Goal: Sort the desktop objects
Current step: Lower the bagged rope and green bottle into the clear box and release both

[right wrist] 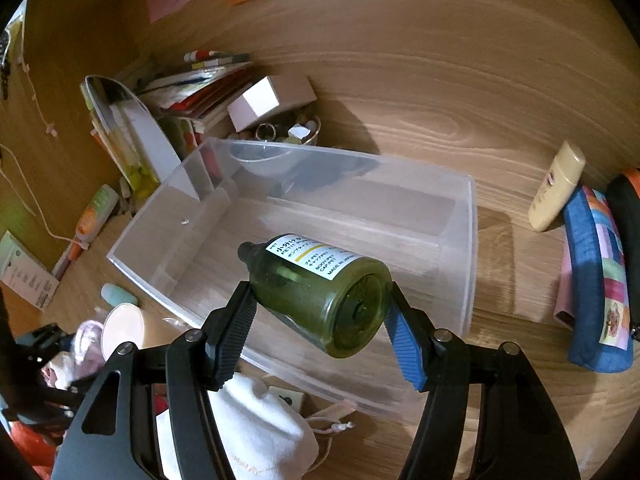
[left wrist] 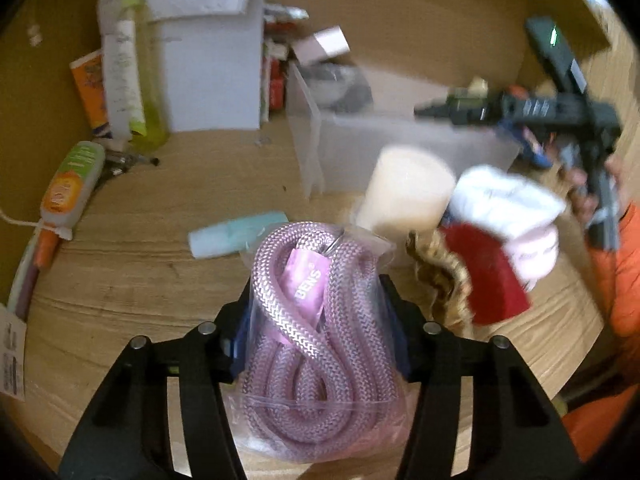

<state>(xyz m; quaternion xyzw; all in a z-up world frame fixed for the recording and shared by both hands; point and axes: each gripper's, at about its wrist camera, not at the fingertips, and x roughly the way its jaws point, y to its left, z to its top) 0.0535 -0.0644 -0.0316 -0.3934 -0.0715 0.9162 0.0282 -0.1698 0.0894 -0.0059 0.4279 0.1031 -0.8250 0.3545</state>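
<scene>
My left gripper (left wrist: 320,312) is shut on a clear bag of coiled pink rope (left wrist: 316,344) and holds it above the wooden desk (left wrist: 120,280). My right gripper (right wrist: 320,304) is shut on a dark green bottle (right wrist: 320,292) with a white label, lying sideways over the clear plastic bin (right wrist: 460,280). The bin's floor looks bare. In the left wrist view the right gripper (left wrist: 440,110) with the bottle shows blurred over the bin (left wrist: 312,152).
A cream cylinder (left wrist: 408,192), a white pouch (left wrist: 504,200), red cloth (left wrist: 492,280) and a mint tube (left wrist: 236,232) lie before the bin. Bottles and a white box (left wrist: 212,80) stand at the back left. A cream tube (right wrist: 556,188) and blue pouch (right wrist: 596,280) lie right.
</scene>
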